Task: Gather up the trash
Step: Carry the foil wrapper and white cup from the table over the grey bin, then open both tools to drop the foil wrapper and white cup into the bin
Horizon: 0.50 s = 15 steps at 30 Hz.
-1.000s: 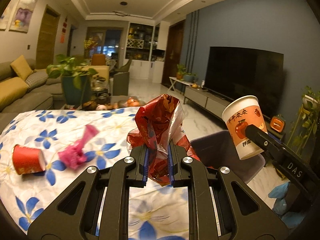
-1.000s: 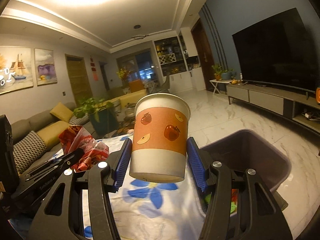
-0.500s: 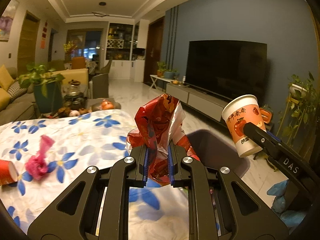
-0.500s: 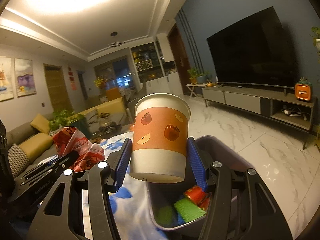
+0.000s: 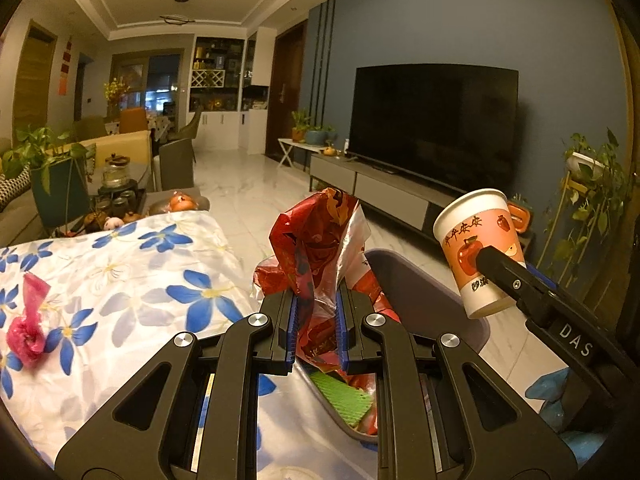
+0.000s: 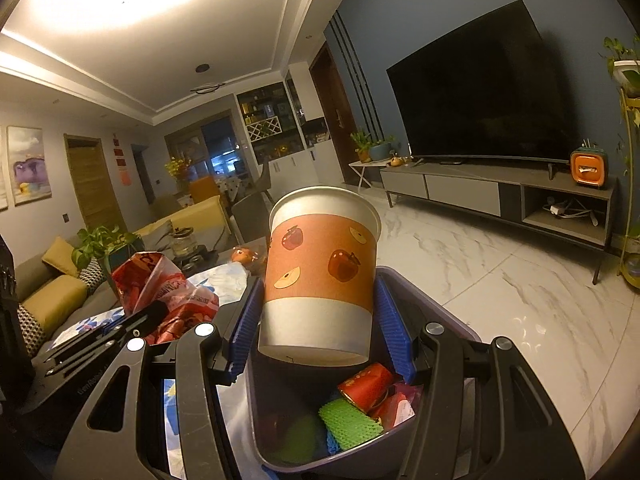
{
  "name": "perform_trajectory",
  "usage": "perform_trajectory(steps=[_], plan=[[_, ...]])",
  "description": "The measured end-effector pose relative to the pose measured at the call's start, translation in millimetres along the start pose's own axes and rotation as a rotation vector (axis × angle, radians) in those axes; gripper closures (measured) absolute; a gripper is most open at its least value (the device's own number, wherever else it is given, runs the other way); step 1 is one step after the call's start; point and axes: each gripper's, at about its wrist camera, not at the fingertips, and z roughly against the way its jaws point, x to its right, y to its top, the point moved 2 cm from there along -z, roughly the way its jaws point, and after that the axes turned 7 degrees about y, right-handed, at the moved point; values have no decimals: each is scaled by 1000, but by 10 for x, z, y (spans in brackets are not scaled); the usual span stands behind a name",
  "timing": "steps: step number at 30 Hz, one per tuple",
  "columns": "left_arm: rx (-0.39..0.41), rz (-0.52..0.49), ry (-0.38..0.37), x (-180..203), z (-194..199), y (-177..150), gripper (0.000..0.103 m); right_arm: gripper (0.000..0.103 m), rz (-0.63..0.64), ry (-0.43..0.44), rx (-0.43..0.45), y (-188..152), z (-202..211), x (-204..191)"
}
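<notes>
My left gripper (image 5: 317,328) is shut on a crumpled red plastic bag (image 5: 320,248), held at the table's edge beside the purple bin (image 5: 424,300). My right gripper (image 6: 318,320) is shut on an upright paper cup (image 6: 320,276) with an orange apple-print band, hanging above the open purple bin (image 6: 436,308). Inside the bin lie a red cup (image 6: 366,386), green foam netting (image 6: 348,424) and other scraps. The cup (image 5: 478,248) and right gripper also show at the right of the left wrist view. The red bag (image 6: 164,292) appears left of the cup in the right wrist view.
A pink crumpled bag (image 5: 28,328) lies on the blue-flowered tablecloth (image 5: 132,280) at the left. A potted plant (image 5: 56,184) and tea set (image 5: 116,184) stand beyond the table. A TV (image 5: 432,124) on a low cabinet lines the right wall. Marble floor (image 6: 520,288) surrounds the bin.
Both grippers have swung right, from over the table toward the bin. The bin's inside has come into view under the cup. The red cup on the table has left the view.
</notes>
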Motion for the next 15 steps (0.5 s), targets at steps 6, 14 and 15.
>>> perform_trajectory(steps=[6, 14, 15], plan=[[-12, 5, -21, 63, -117, -3, 89, 47, -8, -1, 3, 57, -43, 15], [-28, 21, -73, 54, -290, -10, 87, 47, -16, -3, 8, 75, -82, 61], [-32, 27, -84, 45, -322, -11, 86, 47, -18, -4, 11, 77, -86, 61]])
